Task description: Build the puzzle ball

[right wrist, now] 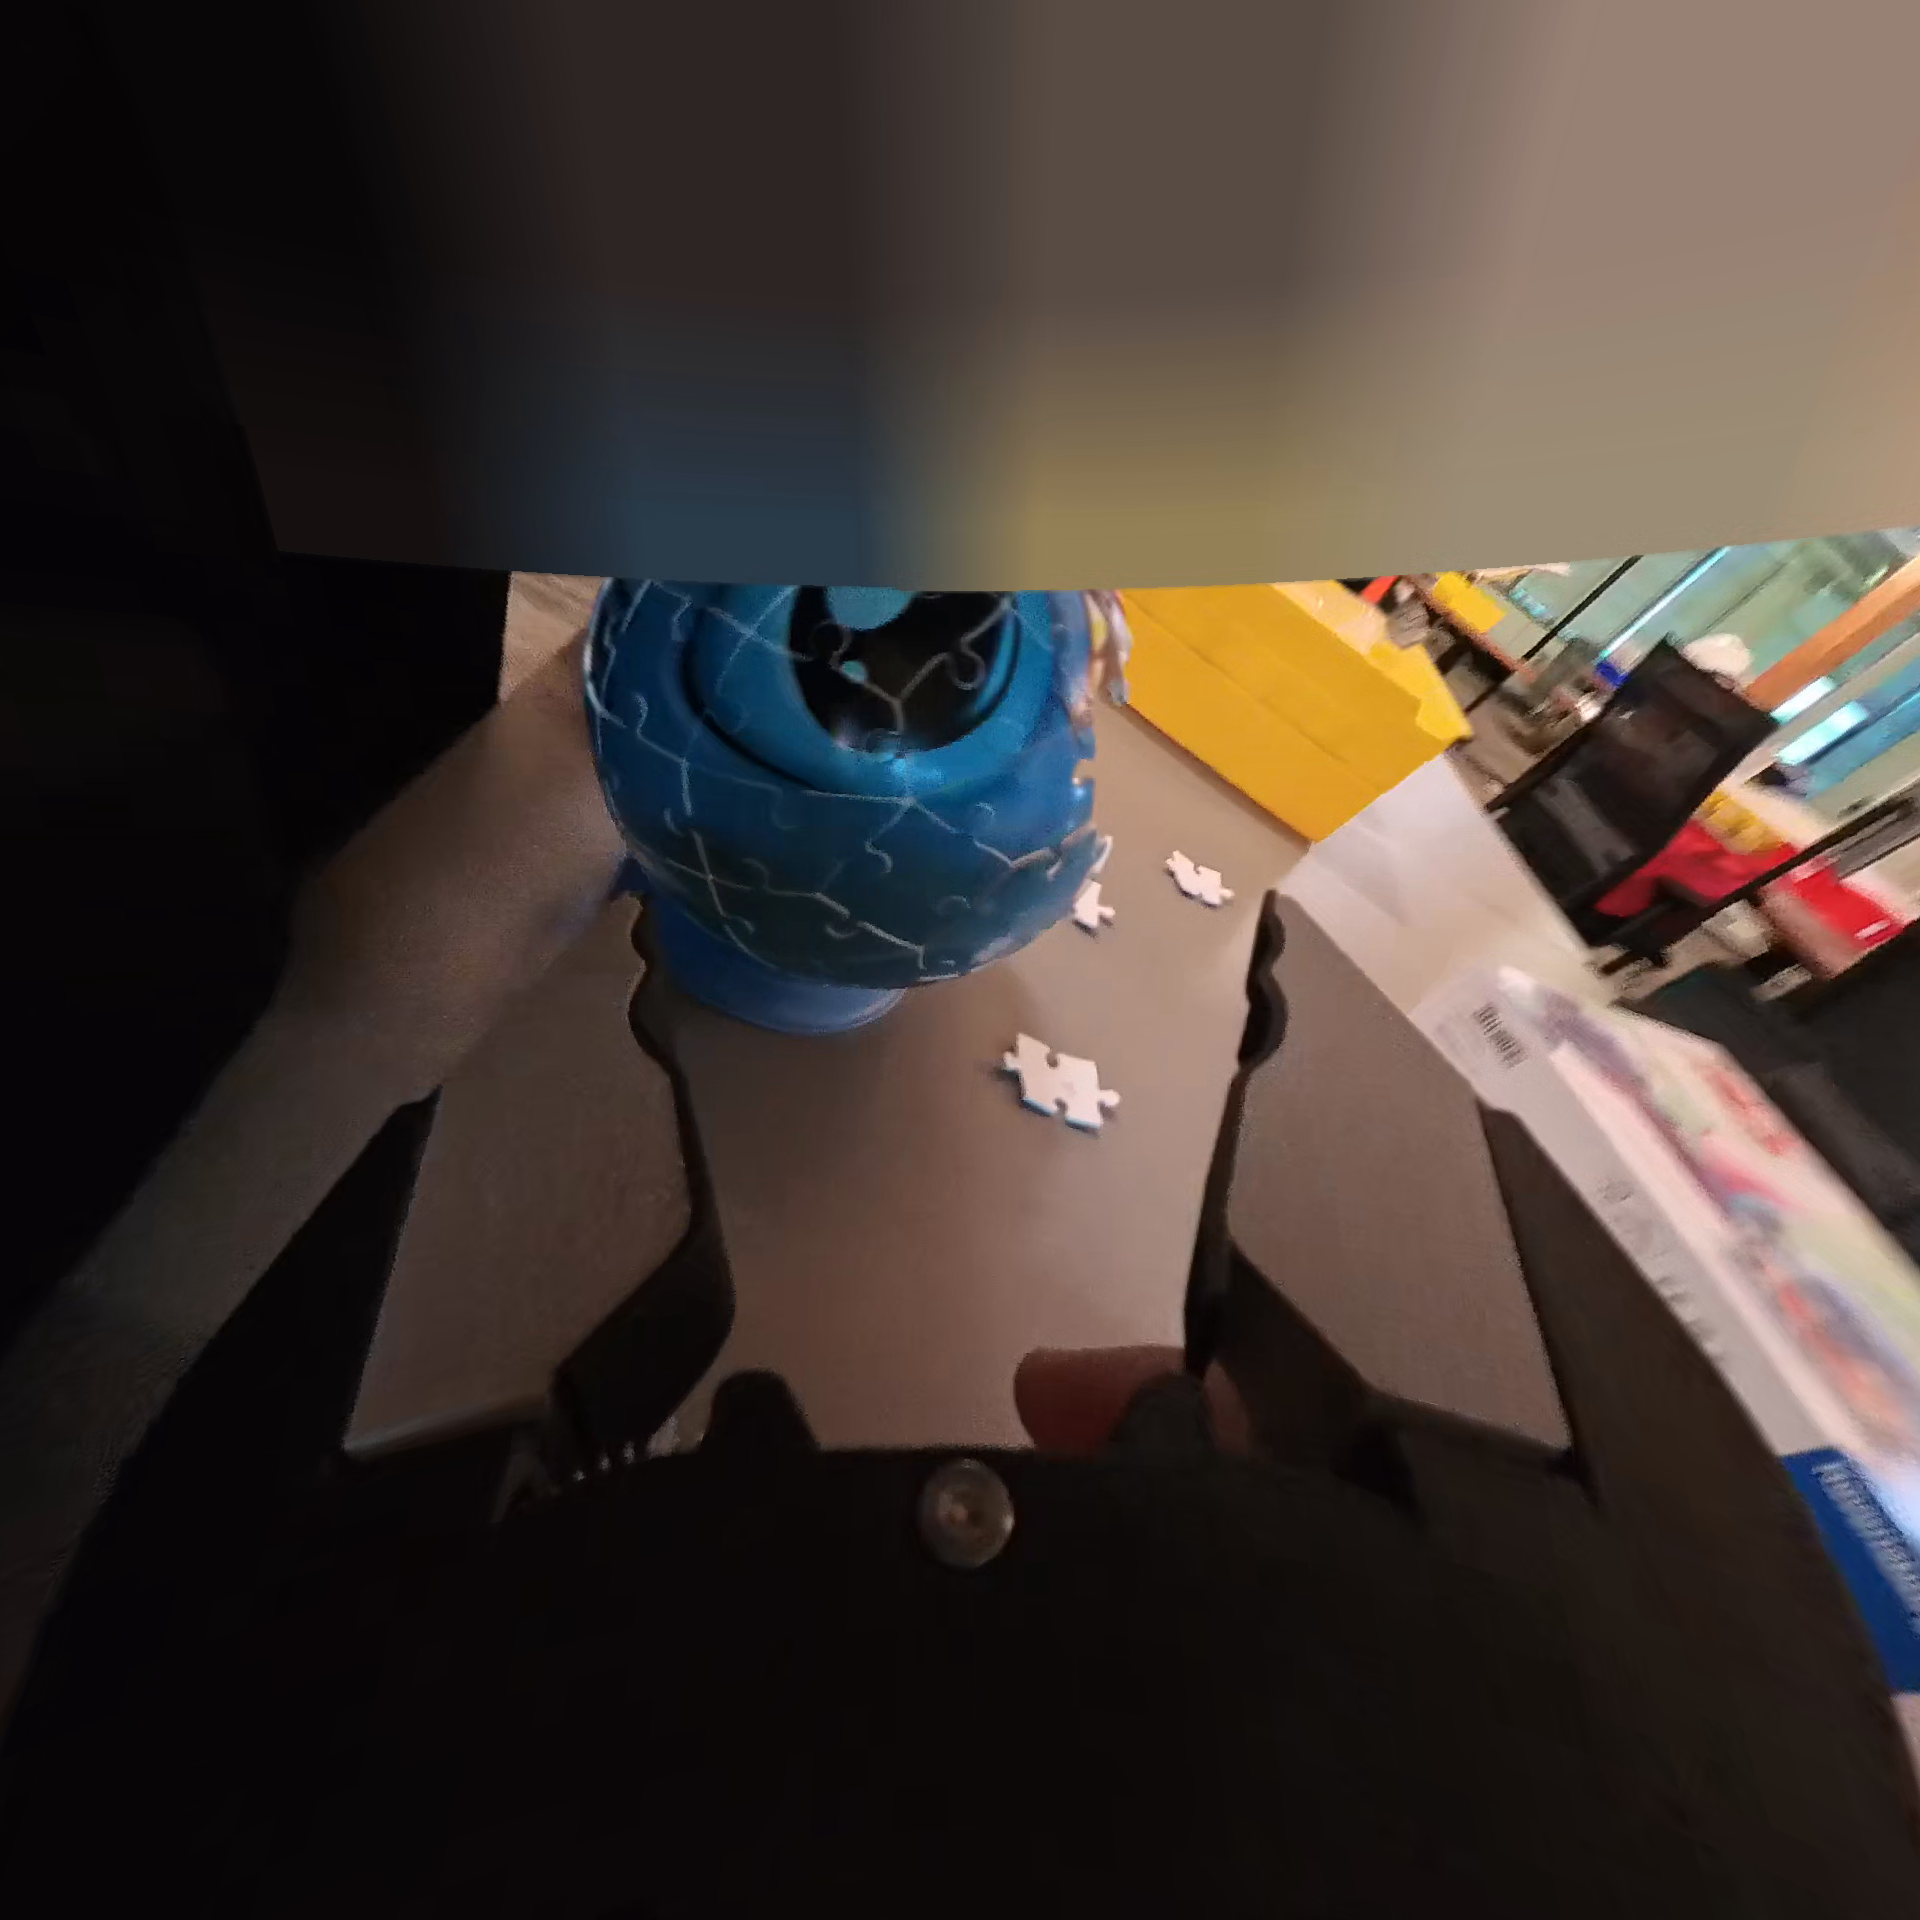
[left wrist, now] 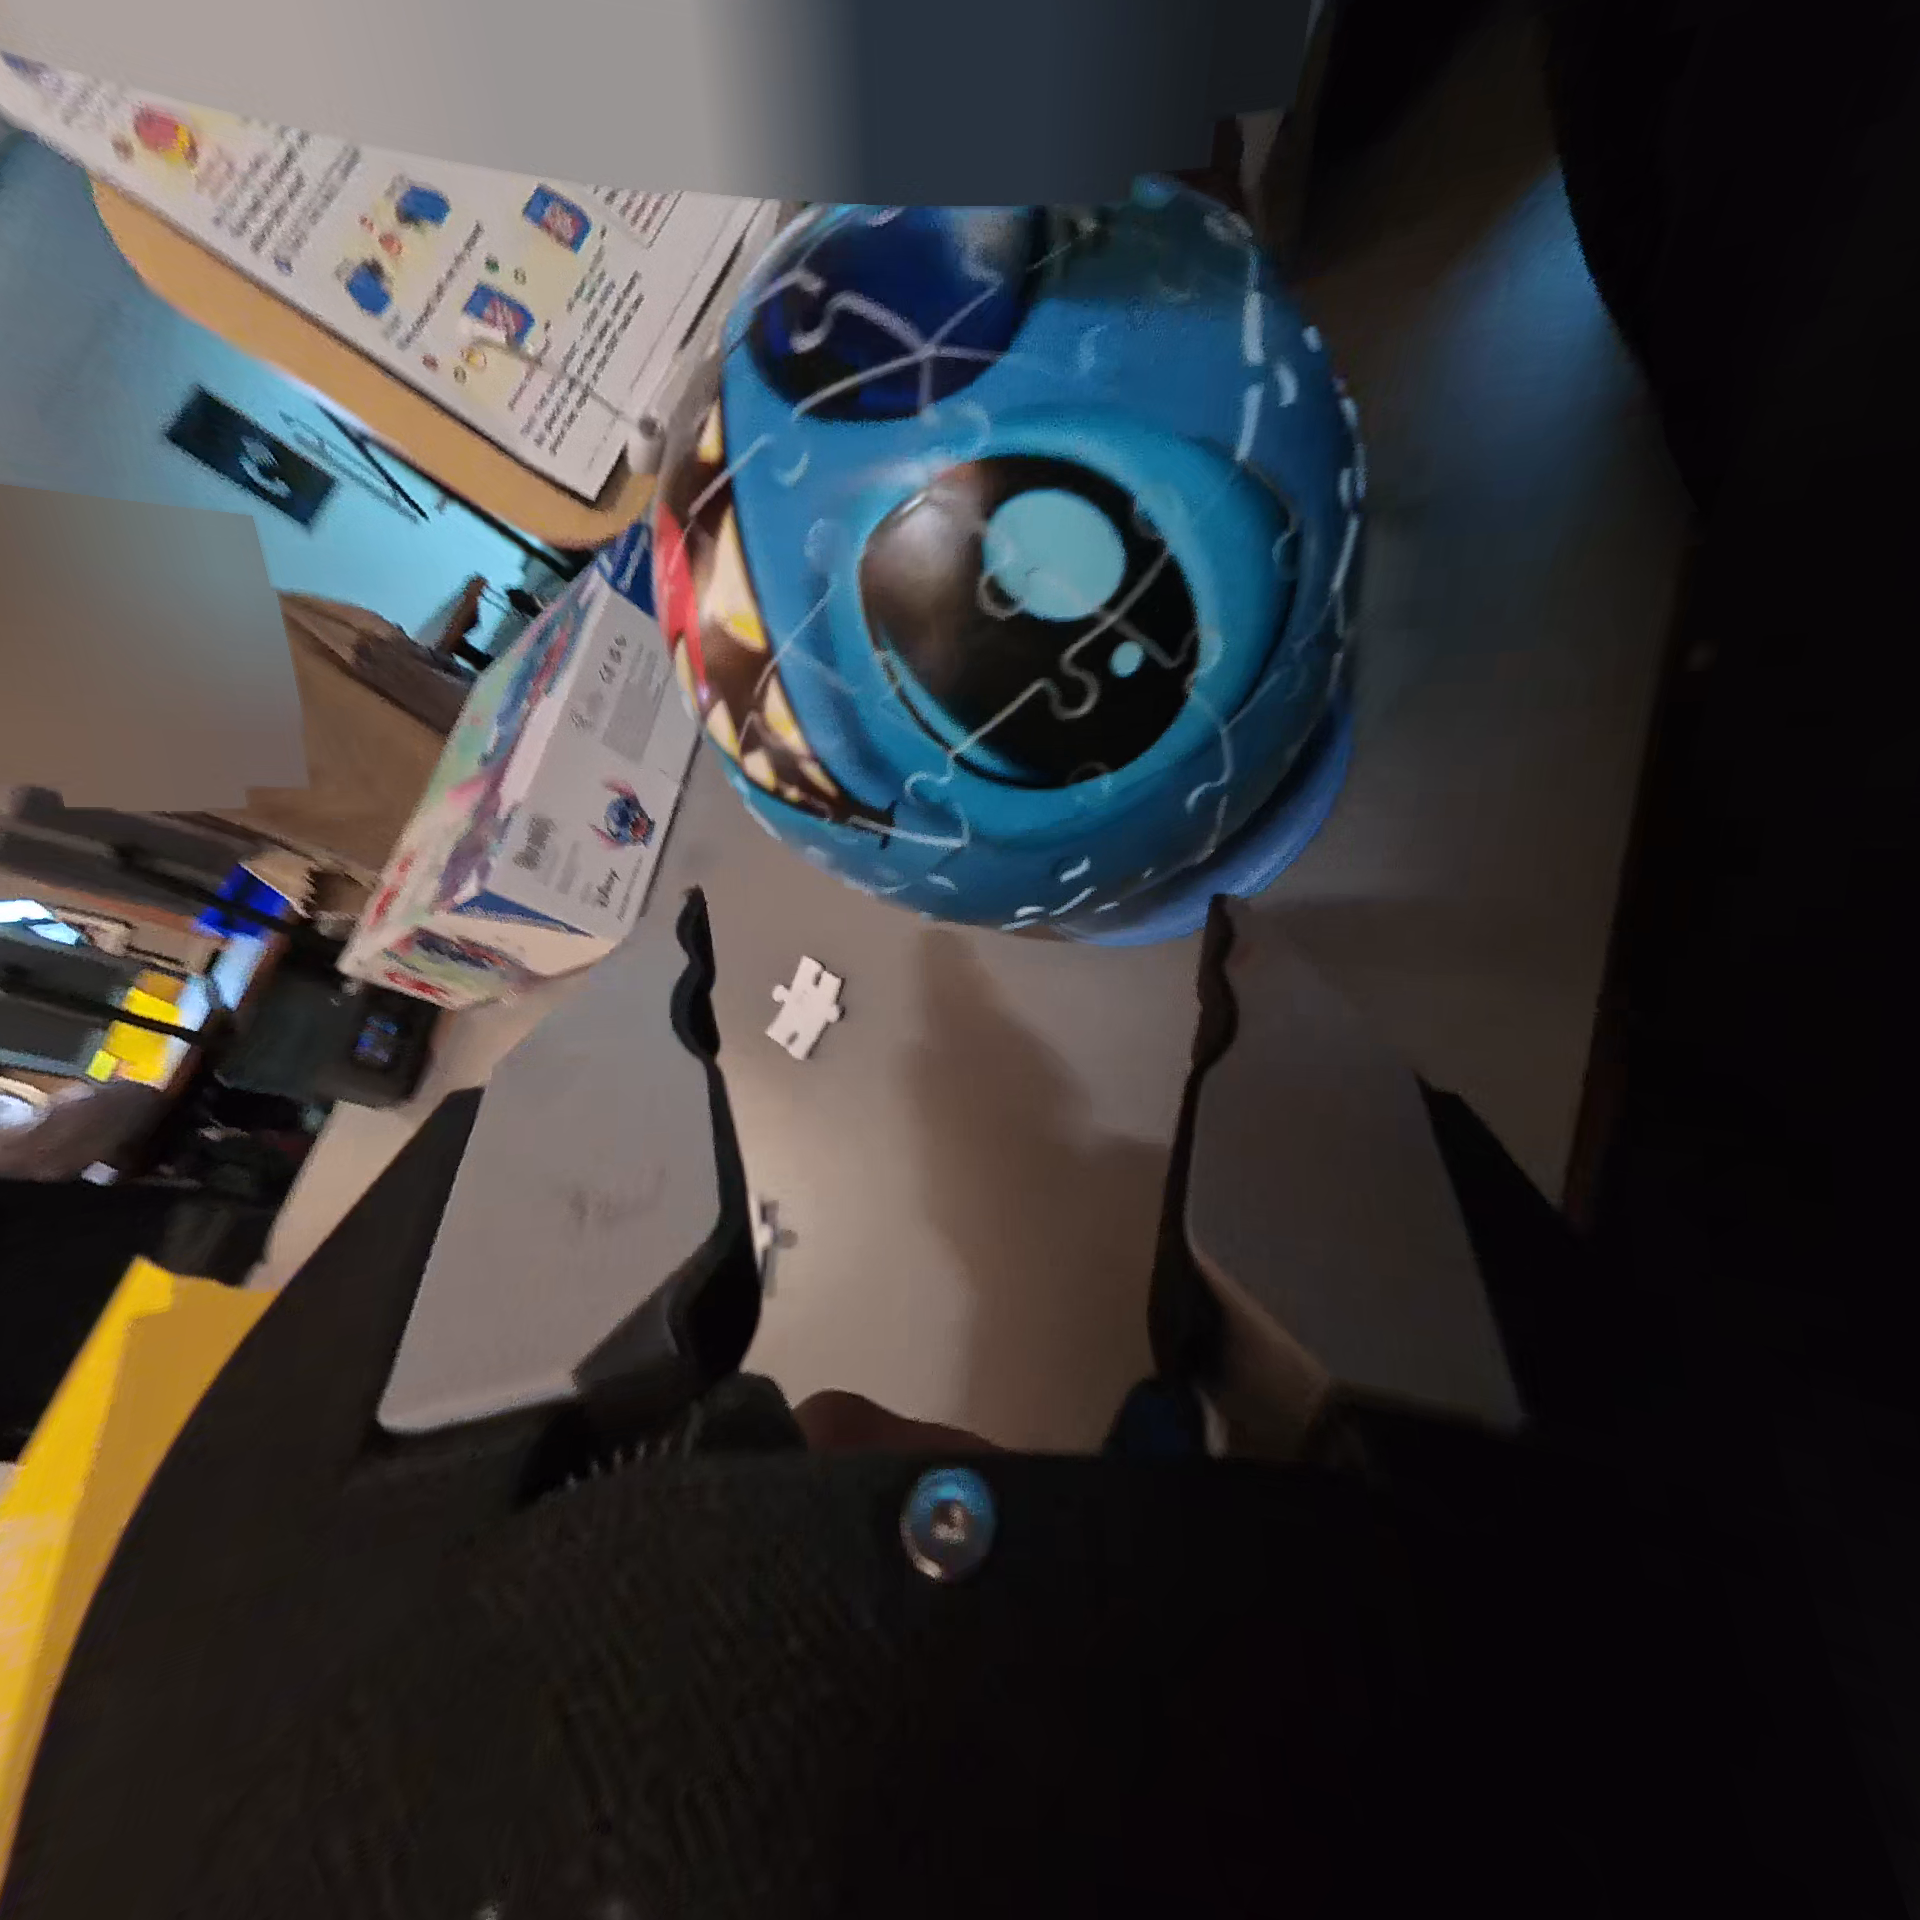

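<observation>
A blue puzzle ball (left wrist: 1029, 582) with big black eyes and a toothy mouth stands on a blue ring stand (left wrist: 1288, 862) on the grey table. In the right wrist view the ball (right wrist: 831, 800) sits on its stand (right wrist: 800, 1003) just beyond the left fingertip. My left gripper (left wrist: 951, 914) is open and empty, with the ball just past its fingertips. My right gripper (right wrist: 951, 920) is open and empty. Loose white pieces lie face down: one (left wrist: 805, 1006) between the left fingers, and a joined pair (right wrist: 1062, 1076) and two singles (right wrist: 1198, 876) (right wrist: 1091, 906) ahead of the right gripper.
The puzzle box (left wrist: 530, 821) lies left of the ball; it also shows at the right edge of the right wrist view (right wrist: 1704, 1174). A printed instruction sheet (left wrist: 416, 281) hangs over a wooden edge. A yellow bin (right wrist: 1288, 696) stands behind the ball. The tips of one gripper are about 12 cm away from the tips of the other.
</observation>
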Available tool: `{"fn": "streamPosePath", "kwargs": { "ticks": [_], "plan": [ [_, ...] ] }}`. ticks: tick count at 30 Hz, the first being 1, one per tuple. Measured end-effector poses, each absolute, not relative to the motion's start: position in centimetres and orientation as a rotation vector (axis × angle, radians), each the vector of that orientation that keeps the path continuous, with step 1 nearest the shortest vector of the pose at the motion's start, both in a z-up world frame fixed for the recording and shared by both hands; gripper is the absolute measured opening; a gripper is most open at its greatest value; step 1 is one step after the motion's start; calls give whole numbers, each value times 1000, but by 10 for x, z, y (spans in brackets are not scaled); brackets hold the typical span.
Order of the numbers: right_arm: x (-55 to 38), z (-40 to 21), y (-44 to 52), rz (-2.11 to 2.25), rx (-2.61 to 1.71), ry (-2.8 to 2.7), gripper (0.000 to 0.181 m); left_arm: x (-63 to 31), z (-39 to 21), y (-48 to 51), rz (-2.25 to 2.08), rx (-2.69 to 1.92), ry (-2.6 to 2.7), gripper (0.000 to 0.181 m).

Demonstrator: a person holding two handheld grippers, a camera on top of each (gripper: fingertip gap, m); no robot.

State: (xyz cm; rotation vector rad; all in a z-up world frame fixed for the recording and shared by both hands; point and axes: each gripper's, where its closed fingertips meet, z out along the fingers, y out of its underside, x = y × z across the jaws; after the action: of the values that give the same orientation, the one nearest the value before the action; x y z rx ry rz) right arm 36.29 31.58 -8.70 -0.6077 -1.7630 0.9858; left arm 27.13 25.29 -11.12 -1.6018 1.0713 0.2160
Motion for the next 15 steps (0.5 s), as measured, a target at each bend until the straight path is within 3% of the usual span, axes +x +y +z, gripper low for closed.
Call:
{"fn": "streamPosePath", "kwargs": {
  "ticks": [15],
  "plan": [
    [349,-99,295,455,-185,-1715,98,289,-110,265,471,-1399,1155,92]
  ]
}}
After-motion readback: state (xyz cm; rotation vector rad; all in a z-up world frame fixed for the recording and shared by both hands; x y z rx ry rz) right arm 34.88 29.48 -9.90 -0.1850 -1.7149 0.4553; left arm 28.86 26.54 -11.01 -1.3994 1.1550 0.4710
